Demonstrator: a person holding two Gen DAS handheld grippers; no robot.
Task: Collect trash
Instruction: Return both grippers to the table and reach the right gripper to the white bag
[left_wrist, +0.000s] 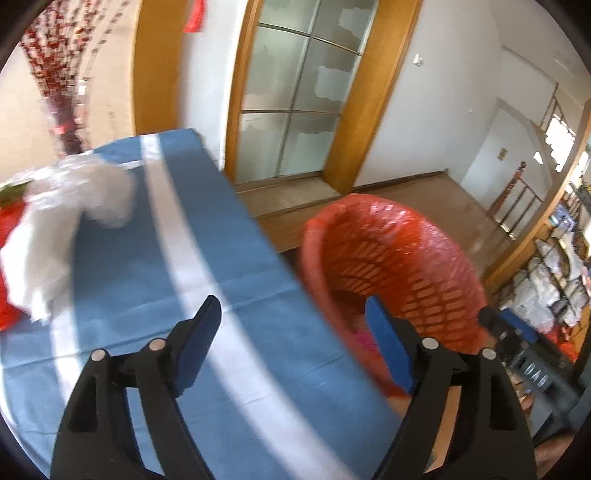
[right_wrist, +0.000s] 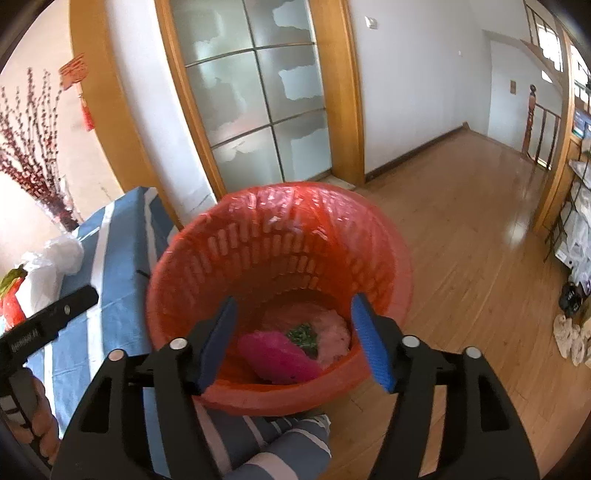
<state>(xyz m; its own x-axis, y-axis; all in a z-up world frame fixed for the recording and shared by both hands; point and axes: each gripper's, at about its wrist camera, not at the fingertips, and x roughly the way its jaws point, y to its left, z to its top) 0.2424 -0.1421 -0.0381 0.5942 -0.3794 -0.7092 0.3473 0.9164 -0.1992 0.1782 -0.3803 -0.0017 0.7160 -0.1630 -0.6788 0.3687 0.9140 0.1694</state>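
Both my claws gape, empty. Right claw (right_wrist: 295, 339) over bin (right_wrist: 207, 266); left claw (left_wrist: 291, 347) nearer the white bag (left_wrist: 48, 236), up-left on worktop (left_wrist: 207, 236).

Blurred white bag (left_wrist: 70, 218), perhaps plastic, and red item (left_wrist: 9, 221) cut off at left.

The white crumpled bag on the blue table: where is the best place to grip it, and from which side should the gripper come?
Probably grip the white crumpled bag at its bulging rounded end, which rises above the blue table, coming from the open cloth side where the left gripper stands open. The bulge offers loose folds to pinch; its far side lies against other white and red items.
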